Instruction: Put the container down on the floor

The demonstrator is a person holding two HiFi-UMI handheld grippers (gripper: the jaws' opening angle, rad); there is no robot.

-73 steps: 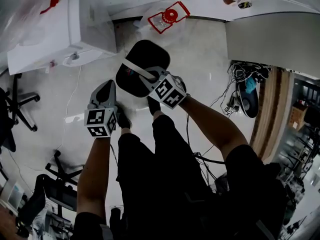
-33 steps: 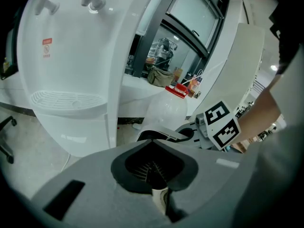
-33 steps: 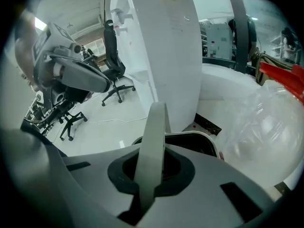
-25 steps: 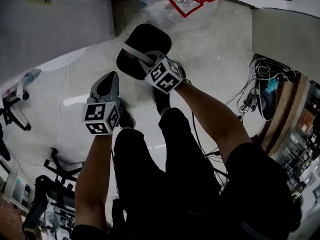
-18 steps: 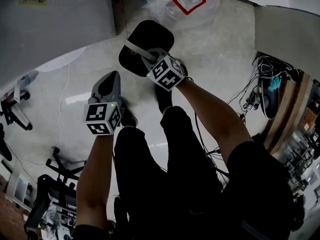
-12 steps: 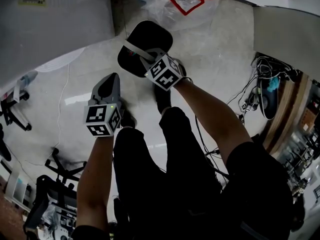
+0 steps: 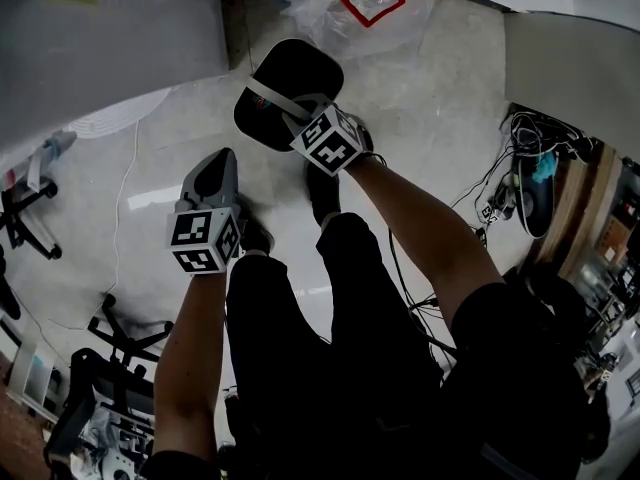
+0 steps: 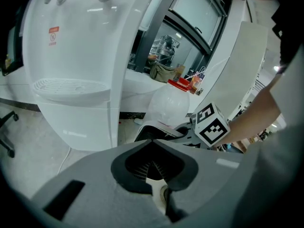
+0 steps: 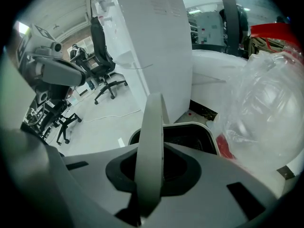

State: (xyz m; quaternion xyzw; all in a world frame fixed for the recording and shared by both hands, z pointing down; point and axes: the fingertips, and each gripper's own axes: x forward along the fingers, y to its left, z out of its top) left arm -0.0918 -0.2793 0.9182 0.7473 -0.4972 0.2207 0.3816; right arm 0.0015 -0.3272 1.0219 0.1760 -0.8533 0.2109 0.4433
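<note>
**mop_n_bucket:** ok so where's the bin at right now?

**headcam_guy:** The black plastic container with the pale rim (image 7: 288,86) sits just past the tip of the right tongs (image 7: 290,118), over the glossy pale floor (image 7: 430,98). Can't tell from above if its base touches the floor or not. In the right gripper view its open mouth is directly below the tongs.

**mop_n_bucket:** and the right tongs actually have it?

**headcam_guy:** Yep, they're clenched on the pale grey strap handle (image 9: 152,137). It runs straight up through the middle of the jaws. They've just been loosening by a hair, but the handle is between them and the pads are on it.

**mop_n_bucket:** left one?

**headcam_guy:** The left tongs (image 7: 218,160) are clenched on nothing, jaws pressed together. They hang to the left of the right tongs, a bit nearer the person, close to the container's edge but apart from it as far as I can see.

**mop_n_bucket:** anything else around?

**headcam_guy:** There's a crumpled clear plastic bag with a red-framed label (image 7: 372,3) just beyond the container from the right tongs. A big white water dispenser (image 8: 71,65) stands ahead of the left tongs. Well off to the right of the right tongs there's a tangle of black cables (image 7: 525,163).
</note>
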